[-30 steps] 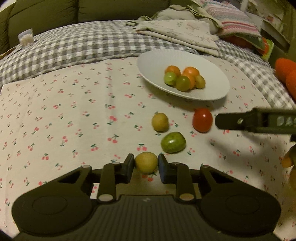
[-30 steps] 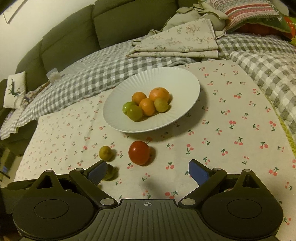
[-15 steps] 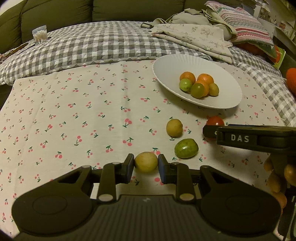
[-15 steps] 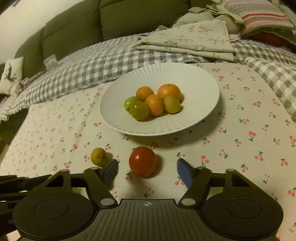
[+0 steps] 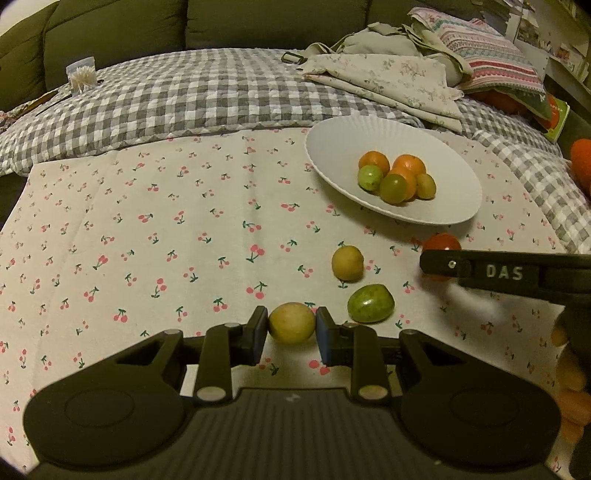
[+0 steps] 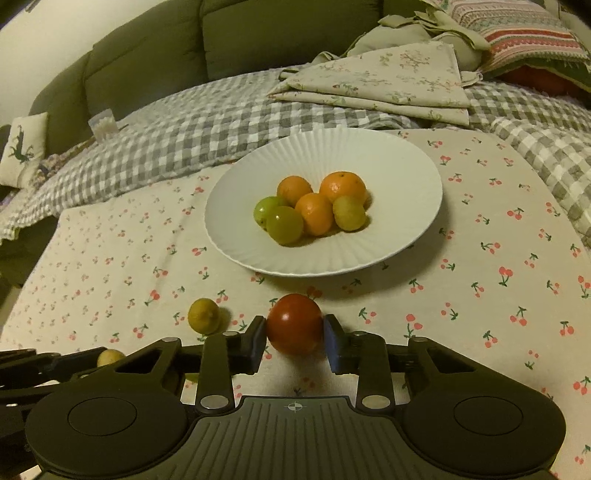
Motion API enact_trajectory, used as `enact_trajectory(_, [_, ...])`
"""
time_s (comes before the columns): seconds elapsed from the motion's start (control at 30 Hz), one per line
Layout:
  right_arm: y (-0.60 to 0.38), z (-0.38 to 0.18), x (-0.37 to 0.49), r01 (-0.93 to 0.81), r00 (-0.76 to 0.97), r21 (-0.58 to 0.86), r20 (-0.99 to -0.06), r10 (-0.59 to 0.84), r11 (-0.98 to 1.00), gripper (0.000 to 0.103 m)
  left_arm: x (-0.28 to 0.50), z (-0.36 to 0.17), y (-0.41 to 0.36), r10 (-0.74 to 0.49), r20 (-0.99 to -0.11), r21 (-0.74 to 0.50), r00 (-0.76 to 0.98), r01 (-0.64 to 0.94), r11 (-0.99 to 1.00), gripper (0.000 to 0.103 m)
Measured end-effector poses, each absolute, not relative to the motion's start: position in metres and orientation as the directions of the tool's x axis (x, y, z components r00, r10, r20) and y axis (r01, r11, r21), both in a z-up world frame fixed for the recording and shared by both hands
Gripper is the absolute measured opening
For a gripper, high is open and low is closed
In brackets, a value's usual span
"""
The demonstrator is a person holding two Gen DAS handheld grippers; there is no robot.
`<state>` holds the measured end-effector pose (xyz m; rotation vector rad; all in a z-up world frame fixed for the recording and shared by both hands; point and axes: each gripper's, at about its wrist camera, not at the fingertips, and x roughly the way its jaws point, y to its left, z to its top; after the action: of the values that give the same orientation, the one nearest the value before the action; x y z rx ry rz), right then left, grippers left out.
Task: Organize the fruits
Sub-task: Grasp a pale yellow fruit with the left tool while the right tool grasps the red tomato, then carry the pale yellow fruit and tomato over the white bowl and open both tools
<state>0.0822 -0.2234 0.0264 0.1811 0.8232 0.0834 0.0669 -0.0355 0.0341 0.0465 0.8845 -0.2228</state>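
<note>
My left gripper point(image 5: 291, 324) is shut on a small yellow fruit point(image 5: 291, 322) held just above the cherry-print cloth. My right gripper point(image 6: 294, 325) is shut on a red tomato point(image 6: 294, 323) in front of the white plate point(image 6: 399, 162); its side shows in the left wrist view point(image 5: 498, 271). The plate holds oranges point(image 6: 343, 188) and green fruits point(image 6: 284, 224). A yellow fruit point(image 5: 347, 263) and a green fruit point(image 5: 370, 303) lie loose on the cloth to the right of my left gripper.
A checked blanket point(image 5: 192, 92) and folded floral cloths point(image 5: 388, 77) lie behind the plate, with a striped cushion point(image 5: 491, 55) and a green sofa back point(image 5: 147, 26). A small tub of cotton swabs point(image 5: 81, 74) stands far left.
My right gripper moved forward around the tomato and closed its open jaws on it. My left gripper kept its hold on the yellow fruit and pulled back slightly.
</note>
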Motion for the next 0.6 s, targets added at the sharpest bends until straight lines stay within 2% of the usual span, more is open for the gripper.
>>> enact_trajectory(0.6, [-0.228,0.065,0.055,-0.068,0.718,0.256,-0.659,0.226,0.964,0.031,0.067,0.043,-0.04,-0.178,-0.746,-0.038,0.641,0.227,0.973,0.026])
